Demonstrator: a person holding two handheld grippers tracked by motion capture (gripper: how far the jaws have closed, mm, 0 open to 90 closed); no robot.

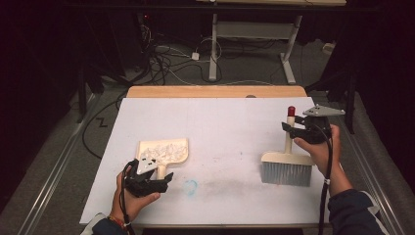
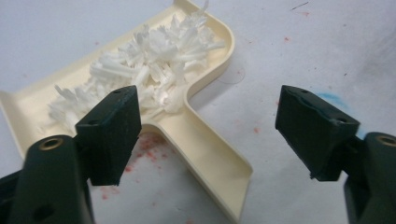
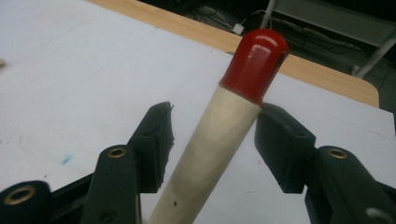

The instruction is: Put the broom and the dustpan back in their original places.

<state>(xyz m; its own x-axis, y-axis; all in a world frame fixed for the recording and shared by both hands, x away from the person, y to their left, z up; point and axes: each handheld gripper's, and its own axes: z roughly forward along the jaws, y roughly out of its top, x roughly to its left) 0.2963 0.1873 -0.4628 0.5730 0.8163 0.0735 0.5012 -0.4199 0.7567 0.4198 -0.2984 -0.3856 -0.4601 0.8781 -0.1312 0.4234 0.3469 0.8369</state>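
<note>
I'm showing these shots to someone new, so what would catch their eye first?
Probably the cream dustpan at the table's near left, heaped with white shreds, with the left gripper standing open over its handle. Next, the brush at the right: grey bristles resting on the white sheet, its red-tipped handle between the right gripper's parted jaws.

The dustpan (image 1: 164,149) was cream and held white shreds (image 2: 149,70). The brush (image 1: 288,164) had a pale wooden handle, a red tip (image 3: 257,58) and grey bristles. The bench (image 1: 220,127) was white, flecked with red and blue marks. Both tools were black.
</note>
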